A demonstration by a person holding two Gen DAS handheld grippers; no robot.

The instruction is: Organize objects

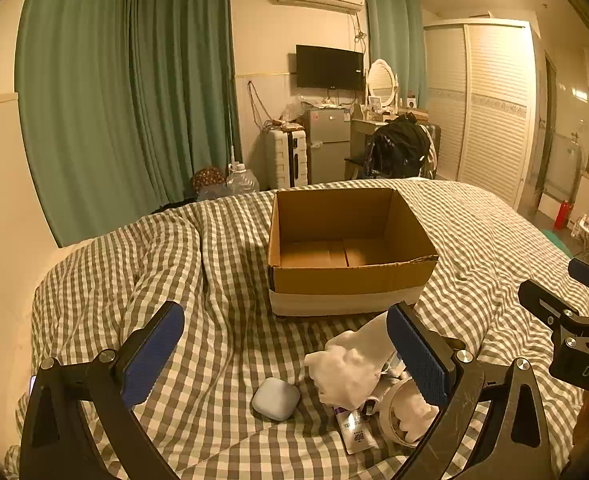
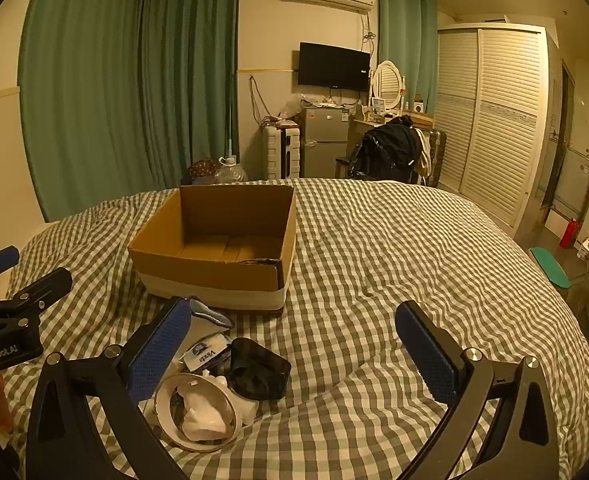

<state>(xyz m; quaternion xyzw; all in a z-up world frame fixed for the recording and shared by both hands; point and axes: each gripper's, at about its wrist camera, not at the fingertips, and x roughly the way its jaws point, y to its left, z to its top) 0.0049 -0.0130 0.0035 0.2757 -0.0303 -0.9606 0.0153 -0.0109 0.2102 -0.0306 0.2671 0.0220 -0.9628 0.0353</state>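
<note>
An open, empty cardboard box [image 1: 350, 280] [image 2: 206, 270] sits on the checked bed cover. In front of it lies a small heap. It holds a pale rounded case [image 1: 276, 398], a crumpled white cloth [image 1: 346, 372], a white tape roll [image 1: 404, 412] [image 2: 198, 416], a printed sachet [image 1: 356, 428], a black pouch [image 2: 258, 372] and a tissue pack [image 2: 206, 354]. My left gripper [image 1: 285, 312] hovers open above the case and cloth, holding nothing. My right gripper [image 2: 294, 306] is open and empty, with the heap under its left finger.
The checked duvet [image 2: 394, 260] is rumpled, with a raised fold [image 1: 166, 256] left of the box. Beyond the bed stand green curtains [image 1: 126, 92], a small fridge [image 1: 328, 144], a chair draped with dark clothes [image 1: 398, 148] and a white louvred wardrobe [image 2: 494, 120].
</note>
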